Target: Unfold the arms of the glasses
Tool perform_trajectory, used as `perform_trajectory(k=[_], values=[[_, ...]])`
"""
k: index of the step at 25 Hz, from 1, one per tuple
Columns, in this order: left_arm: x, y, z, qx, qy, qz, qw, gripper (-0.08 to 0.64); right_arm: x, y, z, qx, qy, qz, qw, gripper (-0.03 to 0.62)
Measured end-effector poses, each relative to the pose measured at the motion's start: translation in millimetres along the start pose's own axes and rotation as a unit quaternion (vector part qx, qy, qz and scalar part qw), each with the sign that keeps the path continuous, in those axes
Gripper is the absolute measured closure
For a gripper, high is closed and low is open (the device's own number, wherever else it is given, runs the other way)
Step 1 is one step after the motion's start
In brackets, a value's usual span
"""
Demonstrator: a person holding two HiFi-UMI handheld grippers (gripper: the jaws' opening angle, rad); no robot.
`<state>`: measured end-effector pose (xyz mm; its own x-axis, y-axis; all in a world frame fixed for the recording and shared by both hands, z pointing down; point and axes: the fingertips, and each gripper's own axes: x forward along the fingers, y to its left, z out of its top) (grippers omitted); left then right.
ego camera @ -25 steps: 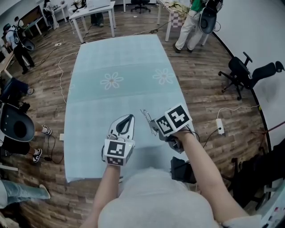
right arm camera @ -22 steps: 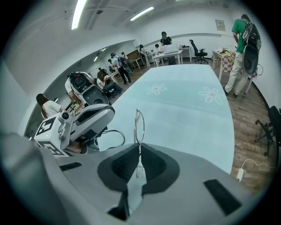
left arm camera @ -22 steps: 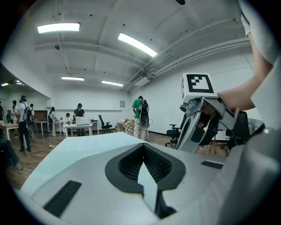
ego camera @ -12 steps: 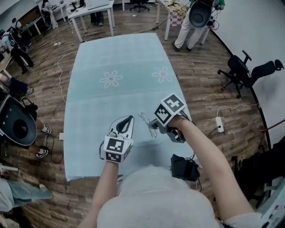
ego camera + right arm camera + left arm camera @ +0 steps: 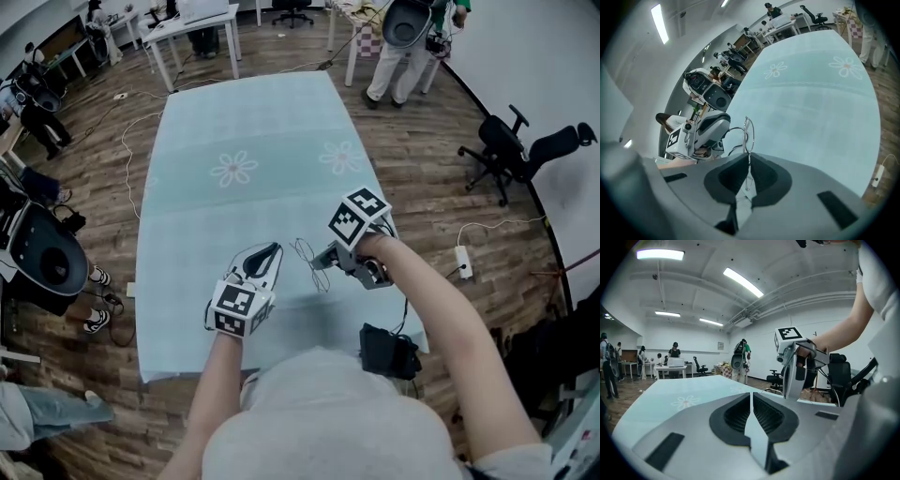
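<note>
Pinching the thin wire glasses (image 5: pixel 748 135) by their frame, your right gripper (image 5: pixel 749 163) has its jaws clamped on the metal. One round, slim-rimmed lens stands up just beyond the jaw tips, and a fine wire arm runs down between them. Your left gripper (image 5: pixel 751 397) has its jaws pressed together on nothing, their dark ribbed pads (image 5: pixel 768 416) meeting in a narrow seam. It hangs just beside the glasses, its grey shell pointing almost level. The glasses sit between the two grippers, over the near part of the bench (image 5: pixel 244 122), which is covered with a smooth pale blue-green cloth printed with white daisies.
</note>
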<state>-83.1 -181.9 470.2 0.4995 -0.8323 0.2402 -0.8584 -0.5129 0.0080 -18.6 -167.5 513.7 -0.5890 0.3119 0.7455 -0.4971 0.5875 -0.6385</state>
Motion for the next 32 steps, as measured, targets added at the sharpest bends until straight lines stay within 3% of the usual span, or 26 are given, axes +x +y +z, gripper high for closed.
perform_trajectory(k=[2,4,5,8,16,20,32], values=[[1,0,-2,-0.012,0.004,-0.024,0.9996,0.543,1,2,-1,-0.006,0.004,0.002,1.000,0.572],[2,-2,-4,-0.020,0.013,-0.062,0.9978,0.437,0,3,0,-0.013,0.008,0.000,1.000,0.572],[2,-3,-5,-0.015,0.021,-0.081,0.9964,0.426,0,3,0,-0.015,0.009,-0.001,1.000,0.572],[6,-8,-8,0.020,0.055,-0.134,0.9893,0.428,-3,2,2,-0.018,0.009,-0.004,1.000,0.572],[16,-6,-12,0.024,0.108,-0.222,0.9686,0.443,-6,7,1,-0.027,0.017,-0.004,0.999,0.572],[22,-9,-15,0.026,0.125,-0.243,0.9615,0.456,-6,8,-1,-0.030,0.020,-0.001,0.999,0.572],[18,-15,-20,0.006,0.121,-0.254,0.9597,0.480,-4,4,-3,-0.033,0.021,-0.003,0.999,0.572]])
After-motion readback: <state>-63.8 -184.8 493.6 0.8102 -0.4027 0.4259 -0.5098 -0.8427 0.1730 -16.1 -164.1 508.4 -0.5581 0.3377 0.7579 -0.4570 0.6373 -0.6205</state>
